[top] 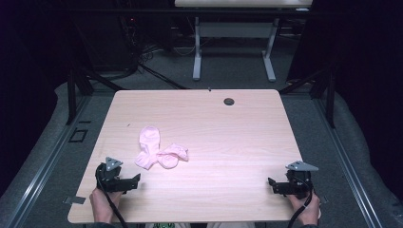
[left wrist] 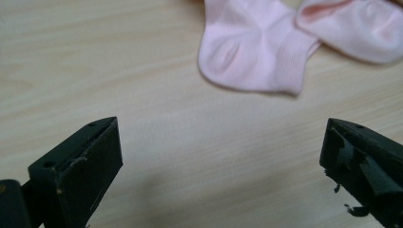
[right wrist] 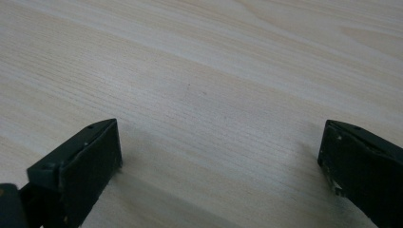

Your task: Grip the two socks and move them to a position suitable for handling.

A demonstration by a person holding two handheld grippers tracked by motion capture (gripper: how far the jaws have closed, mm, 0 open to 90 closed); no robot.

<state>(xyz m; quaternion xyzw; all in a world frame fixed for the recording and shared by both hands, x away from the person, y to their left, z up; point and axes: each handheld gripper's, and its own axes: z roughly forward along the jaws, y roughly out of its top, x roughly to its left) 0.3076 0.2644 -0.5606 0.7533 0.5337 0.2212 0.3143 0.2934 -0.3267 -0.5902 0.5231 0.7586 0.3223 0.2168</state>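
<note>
Two hands sit at the near edge of the worktop (top: pixel 228 118), each gripping a black two-jaw tool. Left hand (top: pixel 100 203) at the near left corner, right hand (top: pixel 308 209) at the near right corner.

Left gripper (top: pixel 135 180): low over the wood just inside the near left corner, jaws pointing right and slightly toward the far edge. Seen in the left gripper view (left wrist: pixel 221 156), jaws stand wide apart, bare wood between them, nothing held. Grey three-cornered plate on top, cable trailing back past the wrist.

Right gripper (top: pixel 272 184): low over the wood near the near right corner, jaws pointing left toward the middle of the worktop. Right gripper view (right wrist: pixel 218 156) shows the jaws spread wide, nothing between them but wood grain. Whether the jaw tips touch the surface, cannot tell.

Pink socks (top: pixel 157 152): two, lying on the left half of the worktop, toward the near edge. One lies lengthwise, running from the far side to the near side; the other lies crumpled to its right, touching or overlapping it. The left gripper sits near them, just on their near side, not touching. Left gripper view shows both ahead of the jaws: one sock (left wrist: pixel 252 47) flat, ribbed cuff visible, second sock (left wrist: pixel 356 28) beside it at upper right, edges meeting. Right gripper is well apart from the socks.

Dark round grommet (top: pixel 229 101) near the far edge, right of centre.
</note>
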